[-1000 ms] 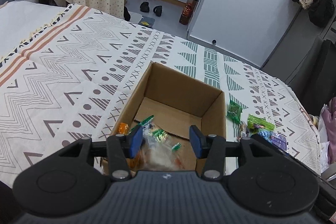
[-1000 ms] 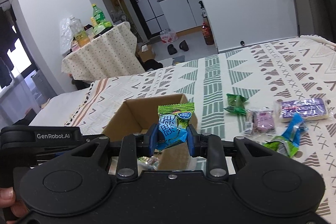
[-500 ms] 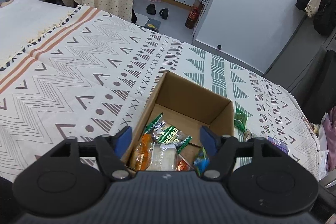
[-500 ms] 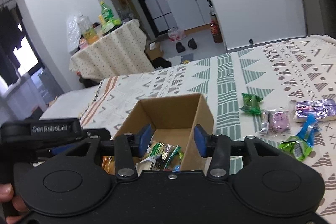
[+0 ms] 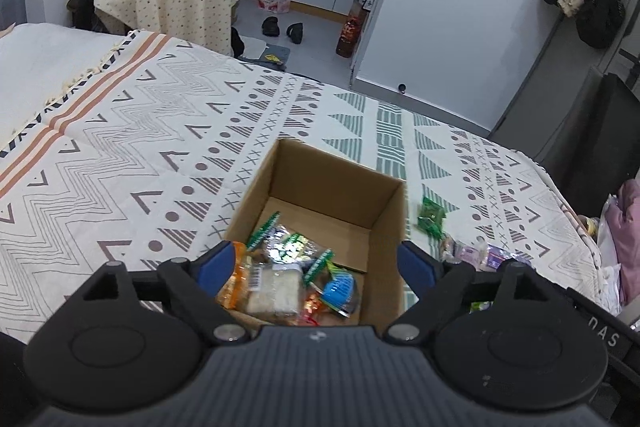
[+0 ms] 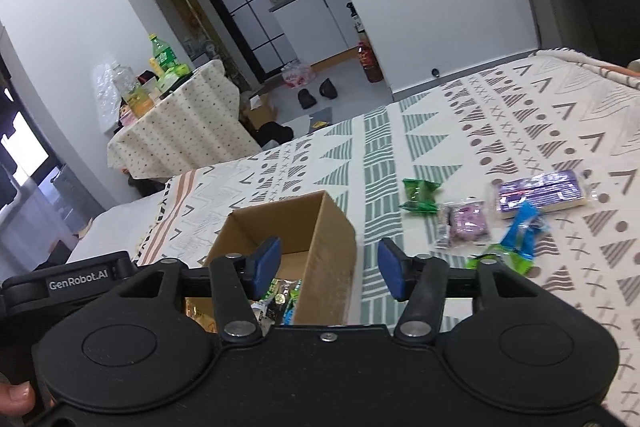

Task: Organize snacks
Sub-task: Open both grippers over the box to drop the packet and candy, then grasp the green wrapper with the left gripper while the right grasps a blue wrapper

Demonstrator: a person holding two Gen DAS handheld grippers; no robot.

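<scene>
Both sets of jaws stand wide apart and grip nothing. Seen from the left wrist, the left gripper (image 5: 316, 265) hangs over the near end of the cardboard box (image 5: 386, 227), its blue pads straddling the box's width. Inside, the snacks are heaped at the near end — an orange packet (image 5: 232, 285) at 9 o'clock of the heap, a pale clear-wrapped bar (image 5: 274, 287) beside it, a silvery green-edged pack (image 5: 290, 245) at 12 o'clock, and a blue-and-green candy pack (image 5: 338, 287) at 3 o'clock. The far half of the box floor is bare cardboard.

From the right wrist, the right gripper (image 6: 326, 269) sits at the box's near right corner, its left pad over the box opening and its right pad outside, over the patterned bedspread (image 6: 540, 115). Loose snacks lie on the bedspread at 2 o'clock of the box, well apart from it: a dark green candy (image 6: 420, 195), then a pink clear-wrapped piece (image 6: 466, 225), a purple bar (image 6: 540, 193) beyond that, and a blue wrapper (image 6: 524, 223) touching a light green one (image 6: 506, 259) — nearest the gripper.
</scene>
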